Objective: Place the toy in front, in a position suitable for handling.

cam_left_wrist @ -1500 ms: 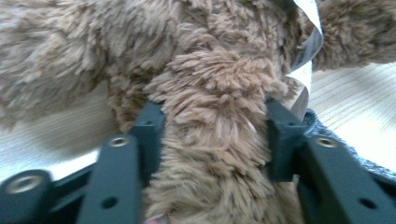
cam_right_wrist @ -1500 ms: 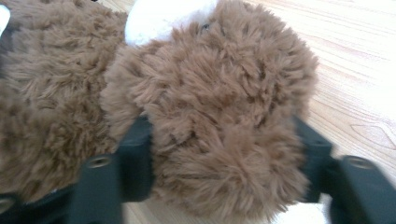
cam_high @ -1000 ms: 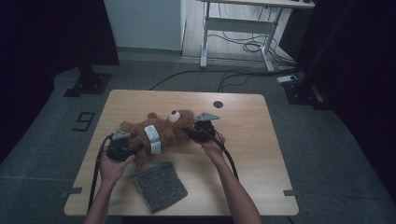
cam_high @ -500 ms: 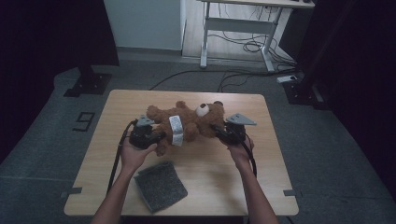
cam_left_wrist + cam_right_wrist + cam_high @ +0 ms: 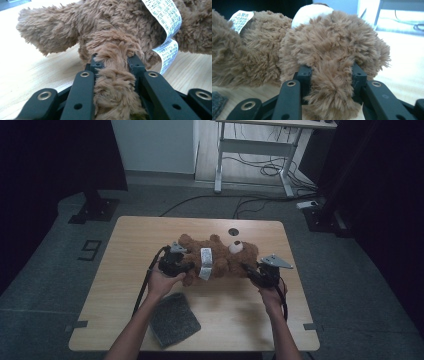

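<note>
I have the shaggy brown plush teddy bear stretched between both tools, lying across the middle of the pale wooden table, beyond the grey felt square. My left gripper is pinched on a furry leg, my right gripper on a limb at the head end. It should be light, soft and floppy, so I judge the middle will sag; gripping deep on thick limbs, clear of the white paper label, should hold best
</note>
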Motion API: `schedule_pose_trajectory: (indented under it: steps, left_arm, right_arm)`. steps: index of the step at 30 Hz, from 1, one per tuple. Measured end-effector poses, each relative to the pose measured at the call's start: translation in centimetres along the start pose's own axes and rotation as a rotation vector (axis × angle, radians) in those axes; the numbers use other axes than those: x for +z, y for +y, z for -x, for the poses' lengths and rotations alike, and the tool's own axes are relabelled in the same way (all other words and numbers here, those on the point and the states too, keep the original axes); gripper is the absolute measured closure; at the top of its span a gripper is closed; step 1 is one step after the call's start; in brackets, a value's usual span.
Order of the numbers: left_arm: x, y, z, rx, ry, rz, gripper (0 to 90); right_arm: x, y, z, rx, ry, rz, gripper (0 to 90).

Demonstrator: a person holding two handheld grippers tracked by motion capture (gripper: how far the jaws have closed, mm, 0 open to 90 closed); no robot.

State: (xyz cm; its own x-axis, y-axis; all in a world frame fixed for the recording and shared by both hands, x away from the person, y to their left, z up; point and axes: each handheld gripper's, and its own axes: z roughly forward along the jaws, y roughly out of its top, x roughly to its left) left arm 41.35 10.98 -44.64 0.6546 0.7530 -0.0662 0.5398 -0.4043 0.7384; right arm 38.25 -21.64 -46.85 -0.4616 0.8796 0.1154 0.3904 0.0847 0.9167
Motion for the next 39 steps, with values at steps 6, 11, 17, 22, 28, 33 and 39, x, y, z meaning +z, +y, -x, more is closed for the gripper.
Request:
schedule_pose_trajectory:
  steps: [6, 11, 17, 22, 28, 33, 39]
  left_arm:
    - [2.1, -1.7, -0.3, -0.015, -0.030, -0.055, 69.6]
    - [1.9, -2.0, 0.0, 0.001, -0.040, -0.062, 57.0]
    - [-1.0, -3.3, -0.2, -0.041, -0.043, 0.014, 44.7]
    - [-4.5, -5.5, -1.1, -0.086, -0.017, 0.083, 39.7]
    - [-6.5, -9.4, -1.2, -0.117, 0.003, 0.060, 33.3]
    - [-6.3, -11.8, -0.9, -0.133, 0.011, 0.026, 29.4]
    - [-6.0, -13.3, -0.4, -0.141, -0.007, 0.002, 23.9]
  right_arm:
    - [1.7, -2.7, 0.6, 0.045, -0.014, -0.077, 61.5]
    - [1.4, -3.7, 0.8, 0.059, -0.009, -0.079, 59.0]
    - [0.9, -4.9, 1.3, 0.067, 0.017, -0.067, 53.9]
    - [0.7, -5.2, 1.4, 0.078, 0.034, -0.049, 49.3]
    - [0.5, -5.3, 1.3, 0.098, 0.030, -0.037, 39.4]
    - [0.2, -5.3, 1.2, 0.122, 0.019, -0.027, 31.7]
    - [-0.4, -5.6, 0.8, 0.110, 0.011, -0.004, 29.6]
